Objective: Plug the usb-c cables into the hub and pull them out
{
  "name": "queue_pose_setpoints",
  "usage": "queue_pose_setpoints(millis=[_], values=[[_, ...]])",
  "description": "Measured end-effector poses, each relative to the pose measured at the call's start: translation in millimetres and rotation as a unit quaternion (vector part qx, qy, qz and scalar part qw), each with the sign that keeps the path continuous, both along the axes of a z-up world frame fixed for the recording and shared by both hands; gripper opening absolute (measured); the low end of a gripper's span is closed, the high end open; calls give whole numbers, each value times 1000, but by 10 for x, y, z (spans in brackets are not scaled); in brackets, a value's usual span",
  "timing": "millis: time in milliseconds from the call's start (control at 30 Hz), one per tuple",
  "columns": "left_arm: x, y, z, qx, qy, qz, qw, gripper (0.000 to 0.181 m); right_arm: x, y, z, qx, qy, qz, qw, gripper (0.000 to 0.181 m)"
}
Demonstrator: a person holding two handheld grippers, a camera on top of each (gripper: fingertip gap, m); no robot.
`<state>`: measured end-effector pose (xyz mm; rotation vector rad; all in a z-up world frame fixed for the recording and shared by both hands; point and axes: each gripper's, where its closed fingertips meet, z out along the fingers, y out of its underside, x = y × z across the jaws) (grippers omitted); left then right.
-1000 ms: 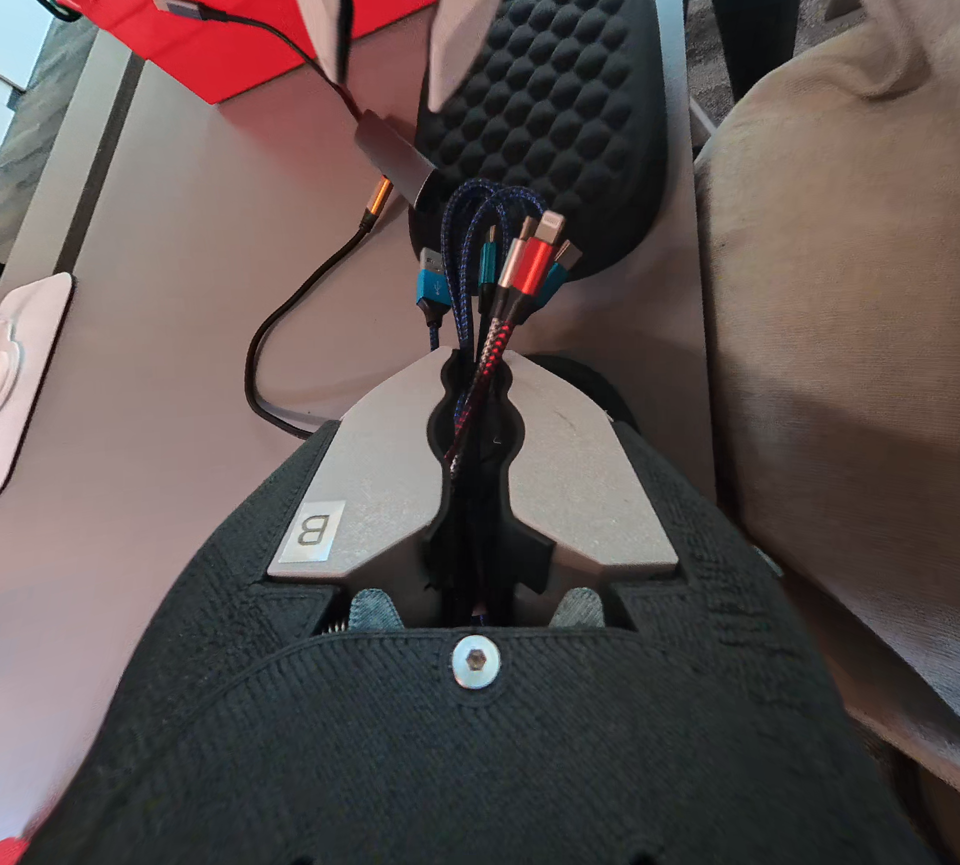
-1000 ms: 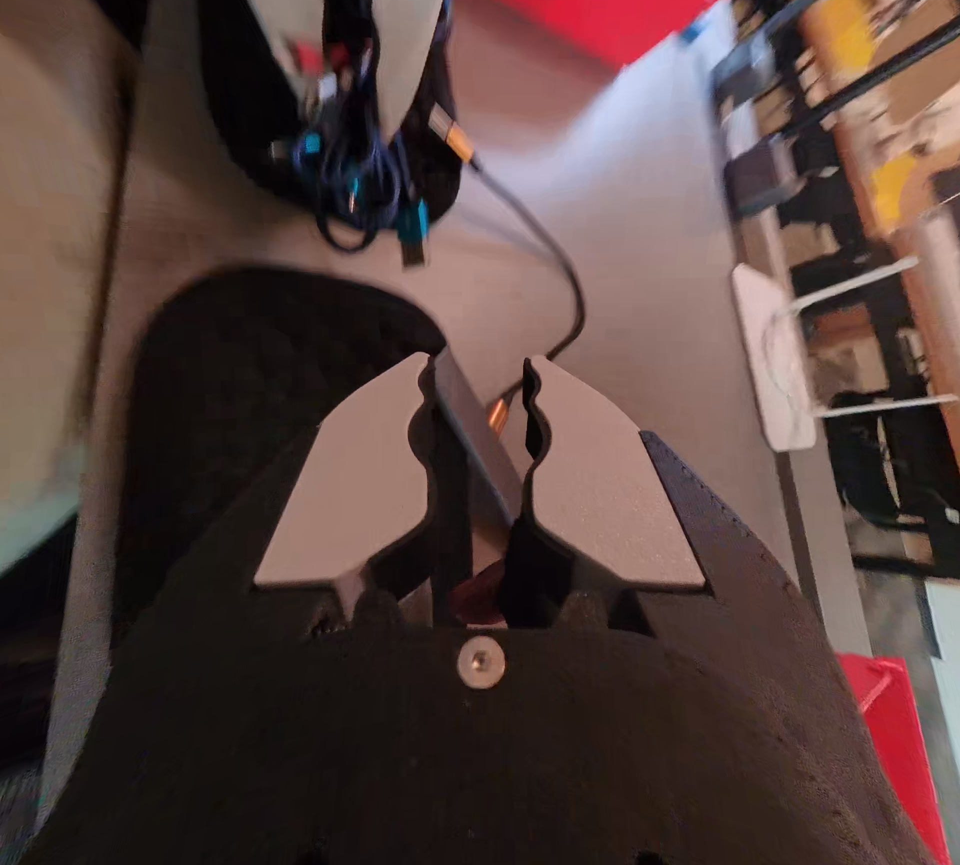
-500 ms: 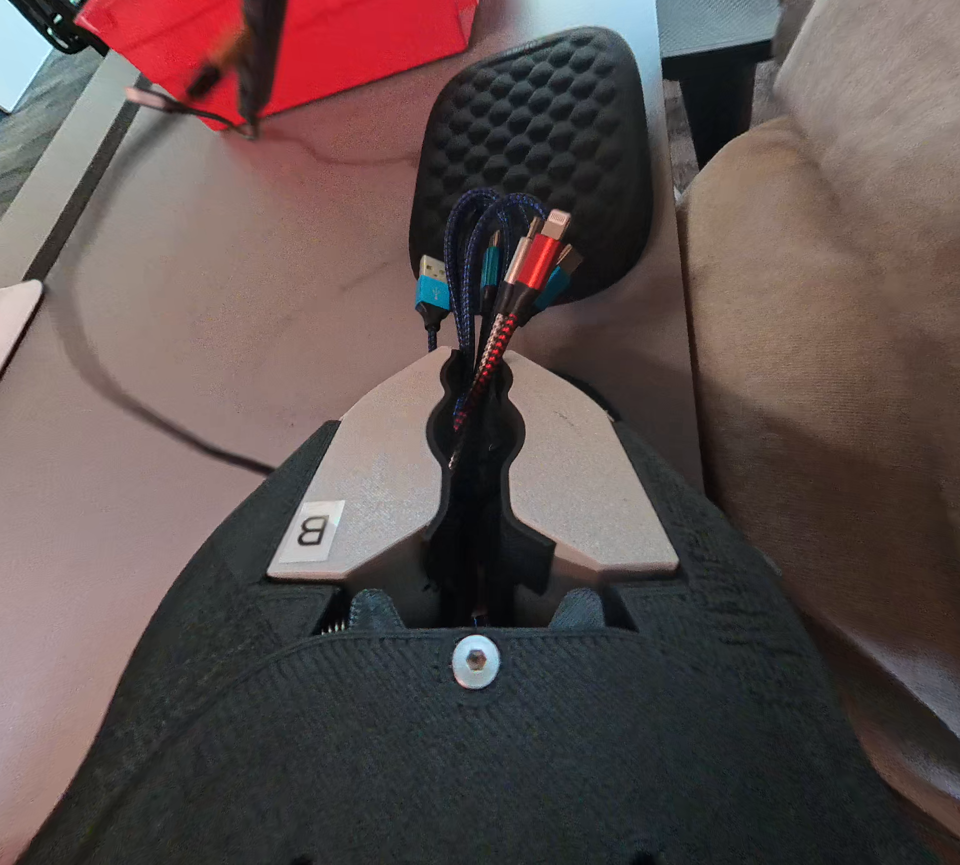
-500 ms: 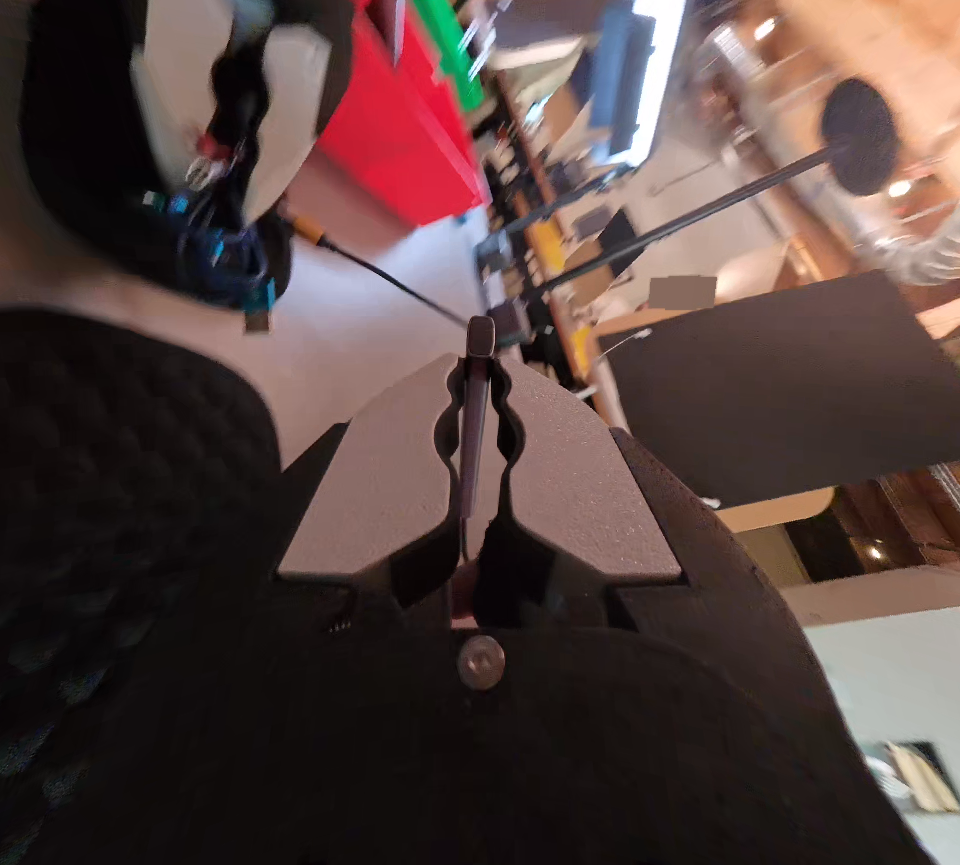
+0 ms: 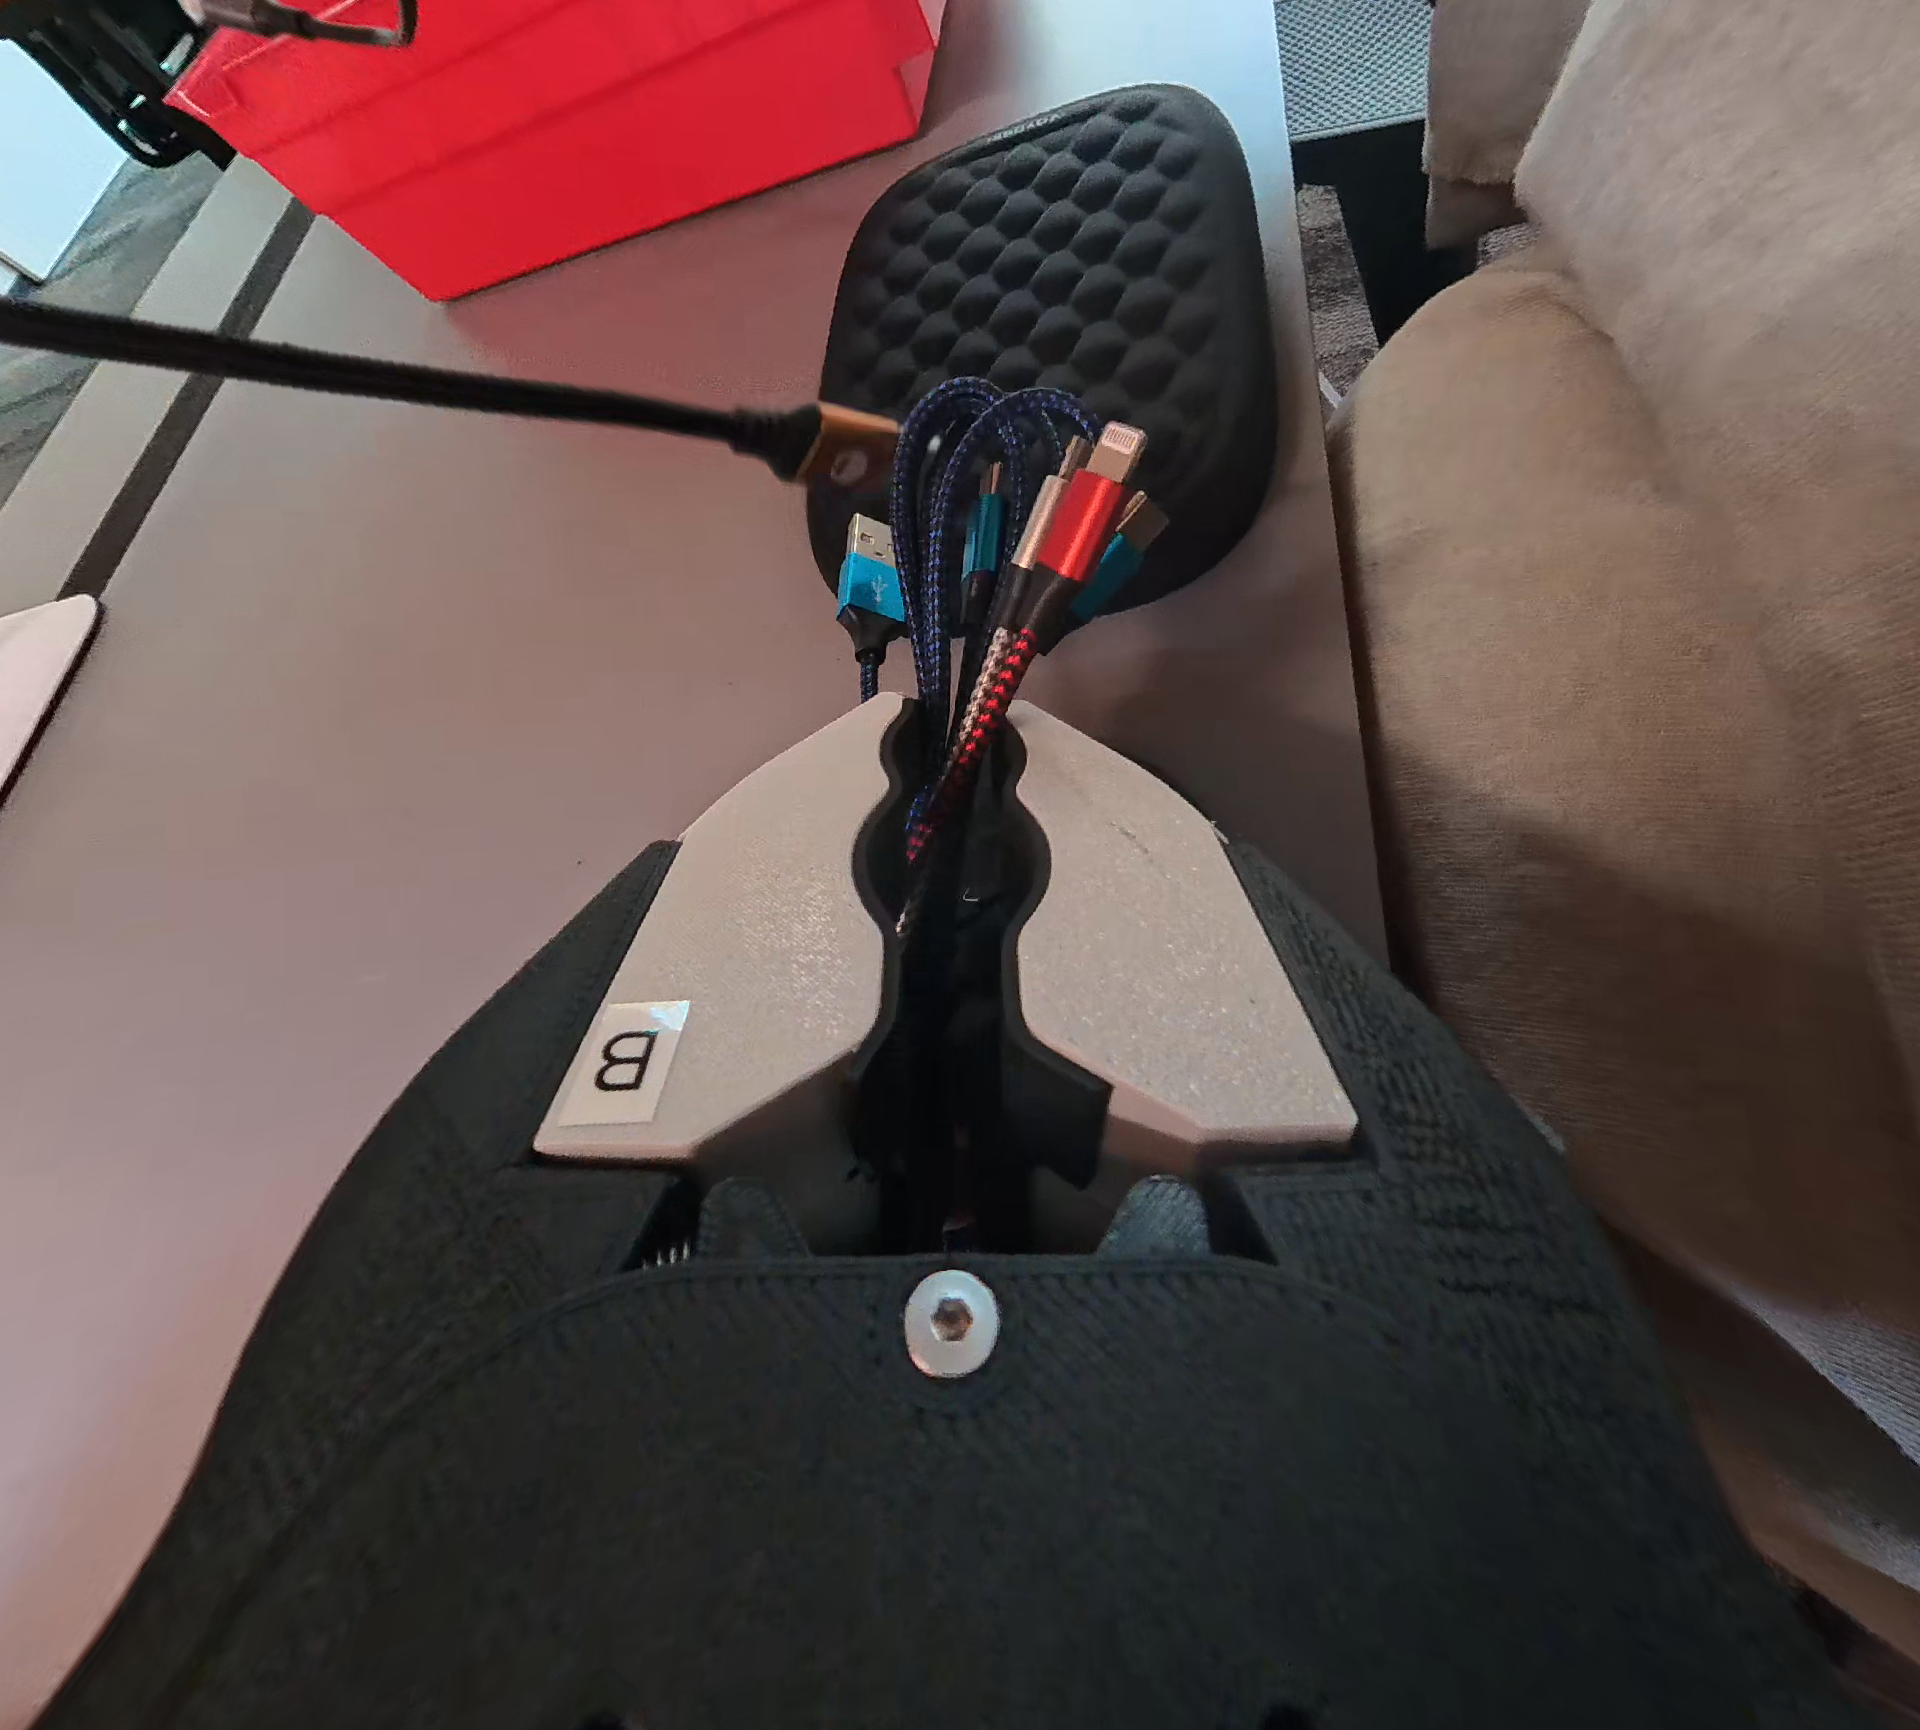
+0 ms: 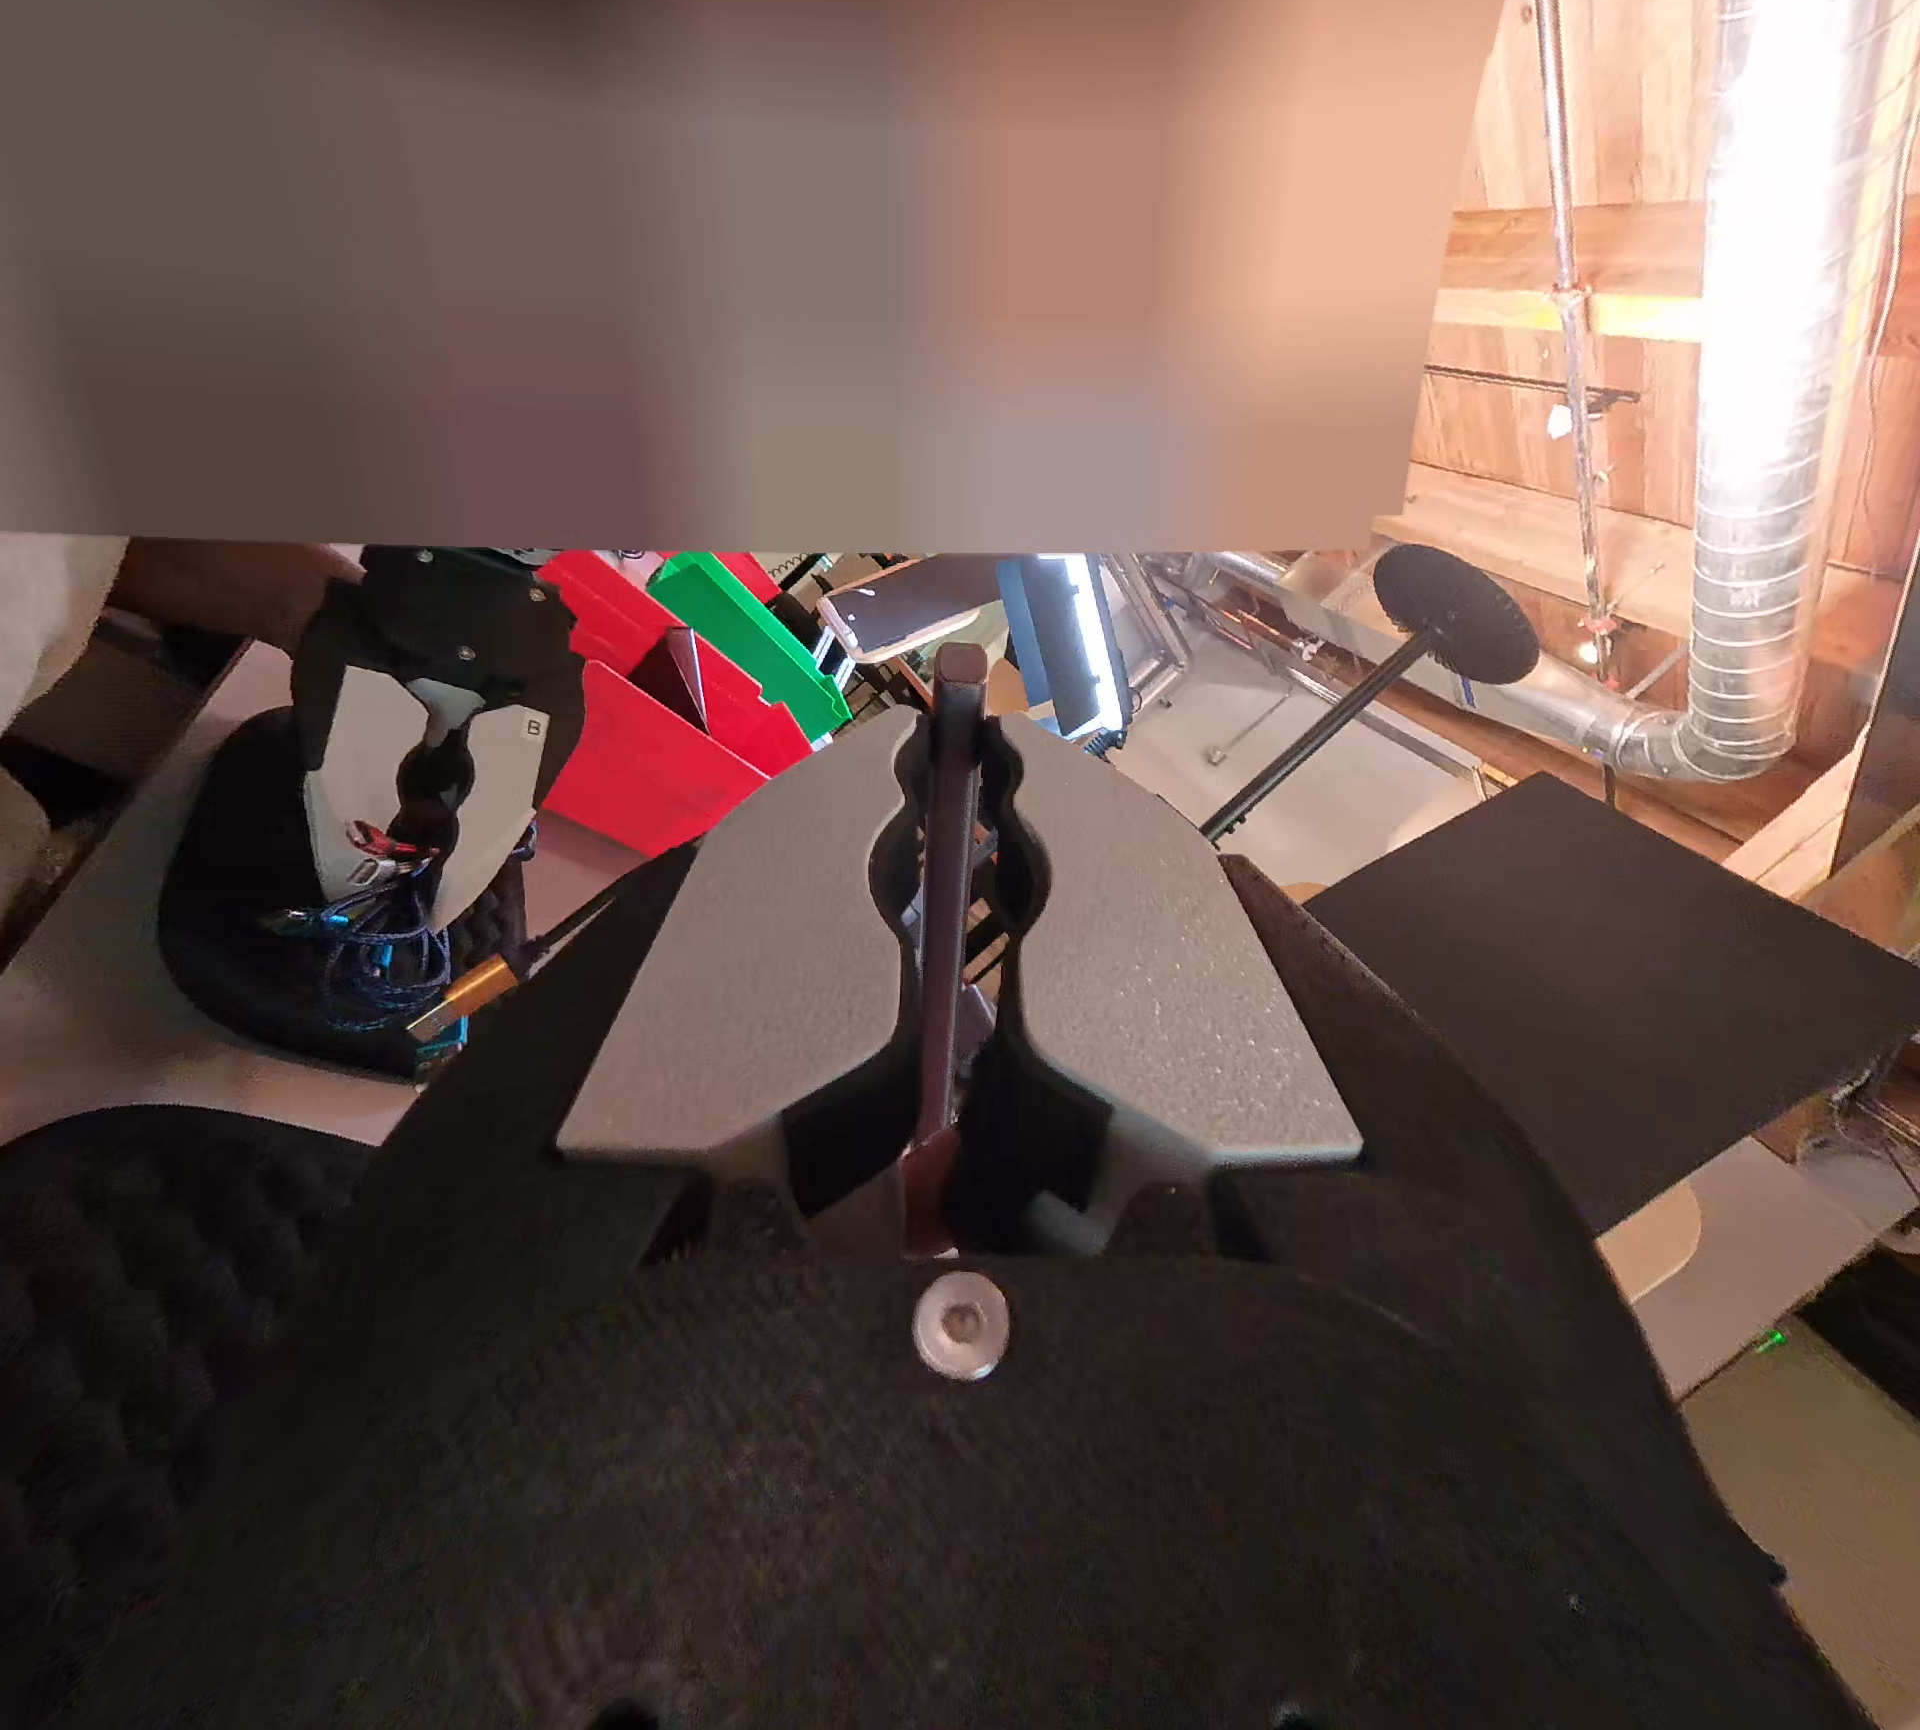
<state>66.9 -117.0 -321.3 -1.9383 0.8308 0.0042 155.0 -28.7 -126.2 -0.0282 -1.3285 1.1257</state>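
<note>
My left gripper [image 5: 956, 714] is shut on a bundle of braided cables [image 5: 940, 600]. Their blue, red and silver plugs [image 5: 1091, 506] stick out past the fingertips, above a black honeycomb pad [image 5: 1049, 309]. A black cable with a gold plug [image 5: 831, 449] reaches in from the left and ends beside the bundle. My right gripper [image 6: 956, 724] is shut on the slim grey hub [image 6: 951, 849], held edge-on and raised off the table. In the right wrist view the left gripper [image 6: 400, 880] points down with the bundle [image 6: 364, 932] and the gold plug [image 6: 473, 989] under it.
A red bin [image 5: 623, 18] stands behind the pad, with a thin black cable and plug [image 5: 223, 2] hanging before it. Beige cloth [image 5: 1610, 537] fills the right side. In the right wrist view, red [image 6: 665, 745] and green [image 6: 748, 631] bins and a black panel [image 6: 1610, 984] show.
My right gripper has lifted the hub off the table and tipped it upward. The gold-plug cable has swung over to the bundle. My left gripper has kept its hold and hardly moved.
</note>
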Motion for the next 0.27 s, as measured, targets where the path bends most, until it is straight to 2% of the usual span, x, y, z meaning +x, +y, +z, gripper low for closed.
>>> queue_pose_setpoints(millis=[267], values=[[4,3,-24,-8,4,-1,1000,11,231,79,231,-73,57,82,992,9]])
